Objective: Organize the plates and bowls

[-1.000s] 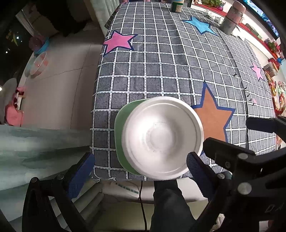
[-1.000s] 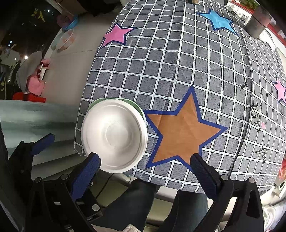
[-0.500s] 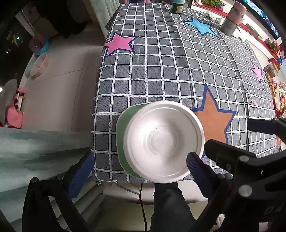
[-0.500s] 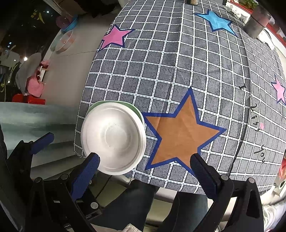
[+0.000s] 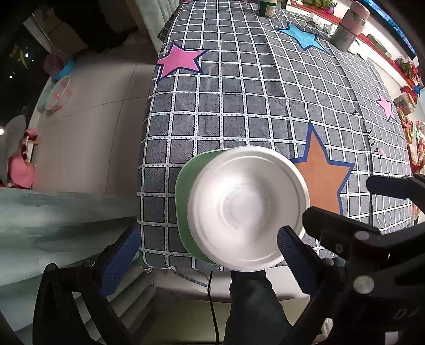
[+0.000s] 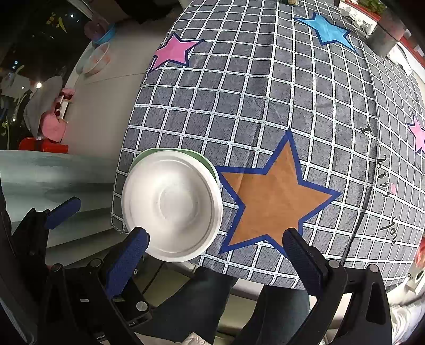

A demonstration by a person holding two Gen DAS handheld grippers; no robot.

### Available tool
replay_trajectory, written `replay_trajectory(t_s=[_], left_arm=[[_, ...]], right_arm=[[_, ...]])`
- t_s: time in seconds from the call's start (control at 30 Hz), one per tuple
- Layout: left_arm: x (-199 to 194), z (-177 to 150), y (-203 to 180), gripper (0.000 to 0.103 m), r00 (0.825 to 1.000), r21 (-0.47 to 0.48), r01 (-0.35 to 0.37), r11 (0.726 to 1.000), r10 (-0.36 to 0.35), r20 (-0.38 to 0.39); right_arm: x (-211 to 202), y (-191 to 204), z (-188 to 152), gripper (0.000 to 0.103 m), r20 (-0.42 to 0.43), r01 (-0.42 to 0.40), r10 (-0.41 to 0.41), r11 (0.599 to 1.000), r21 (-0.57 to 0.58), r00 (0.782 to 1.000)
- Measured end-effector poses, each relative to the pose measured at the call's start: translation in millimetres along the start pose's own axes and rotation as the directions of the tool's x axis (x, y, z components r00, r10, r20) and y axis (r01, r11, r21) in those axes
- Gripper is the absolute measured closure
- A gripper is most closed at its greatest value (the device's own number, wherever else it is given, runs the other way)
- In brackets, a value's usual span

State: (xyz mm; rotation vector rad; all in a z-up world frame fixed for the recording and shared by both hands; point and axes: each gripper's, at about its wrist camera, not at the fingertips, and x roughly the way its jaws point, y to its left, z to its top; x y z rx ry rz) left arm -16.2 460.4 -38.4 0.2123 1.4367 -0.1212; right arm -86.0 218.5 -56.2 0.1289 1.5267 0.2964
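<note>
A white bowl (image 5: 247, 209) sits nested on a green dish (image 5: 183, 191) at the near left corner of the table, beside the orange star (image 5: 321, 175). My left gripper (image 5: 207, 258) hangs open above the table's edge, its blue pads either side of the stack and touching nothing. In the right wrist view the white bowl (image 6: 172, 207) lies at lower left with the green rim (image 6: 209, 164) showing behind it. My right gripper (image 6: 215, 257) is open and empty, its left pad (image 6: 127, 254) just in front of the bowl's near rim.
The table wears a grey checked cloth (image 5: 239, 106) with pink, blue and orange stars. A jar (image 5: 267, 9) and a grey cylinder (image 5: 348, 29) stand at the far end. A person's legs (image 6: 202, 300) are below the near edge. Plastic bowls (image 5: 59, 90) lie on the floor at left.
Both views have drifted only slightly, so the stack sits a touch lower in frame. The bowls have not moved, and both grippers stay open.
</note>
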Motion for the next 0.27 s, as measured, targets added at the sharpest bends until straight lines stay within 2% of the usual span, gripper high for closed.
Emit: replay_trajectory(t_s=[0.27], left_arm=[[2.3, 1.3, 7.4, 0.000, 1.000, -0.044, -0.006, 0.999, 0.006, 0.004]], right_arm=[[4.1, -1.1, 5.2, 0.000, -0.021, -0.010, 0.010, 1.000, -0.011, 1.000]])
